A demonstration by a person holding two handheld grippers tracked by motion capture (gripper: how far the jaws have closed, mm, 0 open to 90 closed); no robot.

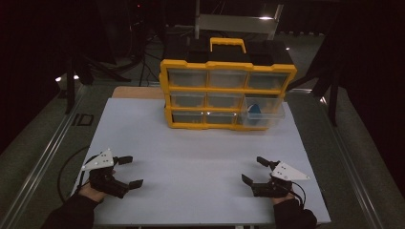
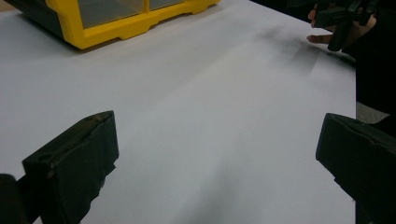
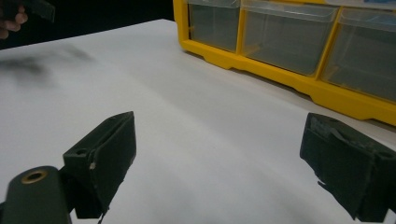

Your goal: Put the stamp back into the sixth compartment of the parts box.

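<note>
White table w/ a yellow drawer cabinet standing at its far edge, centre-right; one clear drawer pulled out at lower right, blue item inside; near half bare

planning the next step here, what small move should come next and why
Probably move the right claw forward toward the pulled-out drawer at the organizer's lower right. That drawer sticks out with a blue item inside, and it sits on the right claw's side. Both claws, the left claw too, are open, empty and low over the table.
</note>
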